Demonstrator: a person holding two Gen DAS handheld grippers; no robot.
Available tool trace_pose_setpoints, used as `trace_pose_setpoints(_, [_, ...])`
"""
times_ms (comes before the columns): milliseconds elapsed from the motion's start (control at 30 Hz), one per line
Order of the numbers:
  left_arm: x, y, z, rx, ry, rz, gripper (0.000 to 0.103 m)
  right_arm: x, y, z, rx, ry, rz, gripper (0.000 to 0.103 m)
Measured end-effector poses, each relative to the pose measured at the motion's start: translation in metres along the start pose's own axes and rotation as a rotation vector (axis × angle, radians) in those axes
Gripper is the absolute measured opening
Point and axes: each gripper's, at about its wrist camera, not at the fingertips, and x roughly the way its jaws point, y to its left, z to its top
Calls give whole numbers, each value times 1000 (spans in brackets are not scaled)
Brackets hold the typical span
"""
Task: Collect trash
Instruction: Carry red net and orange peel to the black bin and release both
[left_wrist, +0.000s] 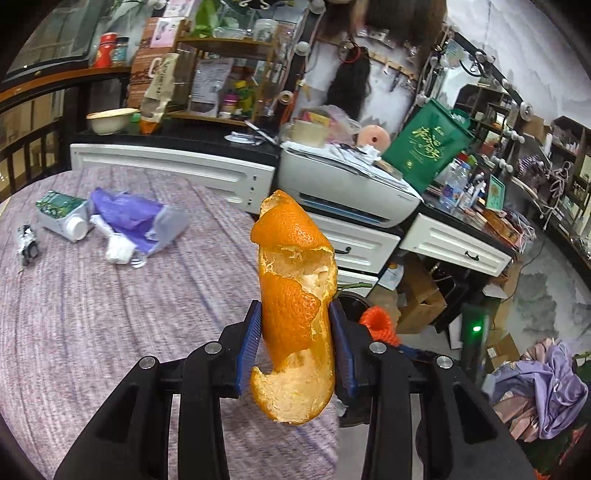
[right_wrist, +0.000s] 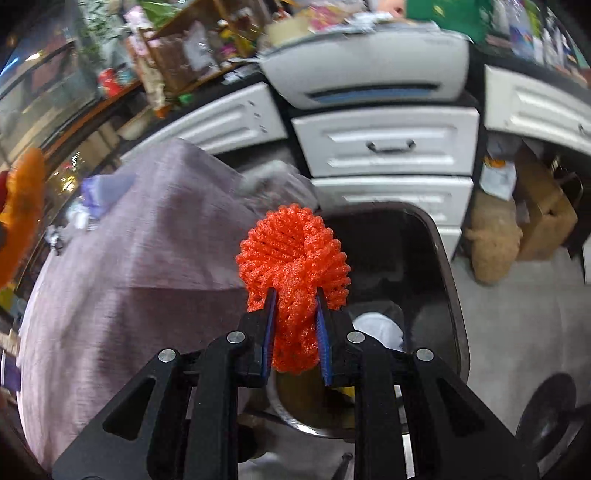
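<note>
two hand-held grippers, each clamped on one piece of trash. left gripper (left_wrist: 295, 325): blue pads (left_wrist: 248, 347) pressed against both sides of a long curl of orange peel (left_wrist: 295, 295); peel stands roughly upright btwn the fingers, upper end well above the tips, lower end hanging below the pads, pale pith showing at top & bottom. it is held in the air above the near-right part of the purple-grey cloth (left_wrist: 110, 314) covering the table.

right gripper (right_wrist: 295, 306): pads closed on the lower part of a red-orange foam fruit net (right_wrist: 293, 258); the net's bunched, rounded head fans out above the tips. it hangs over the open mouth of a dark trash bin (right_wrist: 448, 280) just beside the table edge; something white (right_wrist: 376, 326) lies inside the bin. view is motion-blurred. the net also shows in the left wrist view (left_wrist: 378, 325), just right of the left gripper.

far left of the cloth, well apart from both grippers: a green-and-white carton (left_wrist: 61, 216) lying on its side, crumpled purple plastic bag (left_wrist: 129, 218) touching it, white tissue wad (left_wrist: 118, 251) beside the bag, small dark-and-silver scrap (left_wrist: 27, 243) near the edge.

bkgd: white drawers (right_wrist: 384, 147), a white printer (left_wrist: 347, 184) on the counter, a green bag (left_wrist: 424, 147) to its right.
</note>
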Motion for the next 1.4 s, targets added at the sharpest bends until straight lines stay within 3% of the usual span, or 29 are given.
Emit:
trace_pose_setpoints(133, [15,-21,-2,23,24,-34,37,16,-18,-9,38,32,-37,21])
trace_pose_setpoints(200, [22,-30,-4,33,38,-46,37,22,-27,-13,61,42,-56,28])
trace_pose_setpoints(267, [30,-40,-7,43,57,-59,37,27,-39,-16,99,50,-77,47])
trace_pose_setpoints(333, [37,-48,-9,54,71,-69,37,29,-48,-20,141,53,-86,58])
trace_pose_setpoints(567, [63,-69,-21,82,130,-87,37,8,-79,-28,200,20,-137,58])
trace_pose_setpoints(833, [98,-92,-37,123,209,-104,37,-46,-125,-27,274,-76,-218,59])
trace_pose_setpoints(1400, [174,-104,-84,174,427,-38,37,-84,-126,-24,248,-151,-219,59])
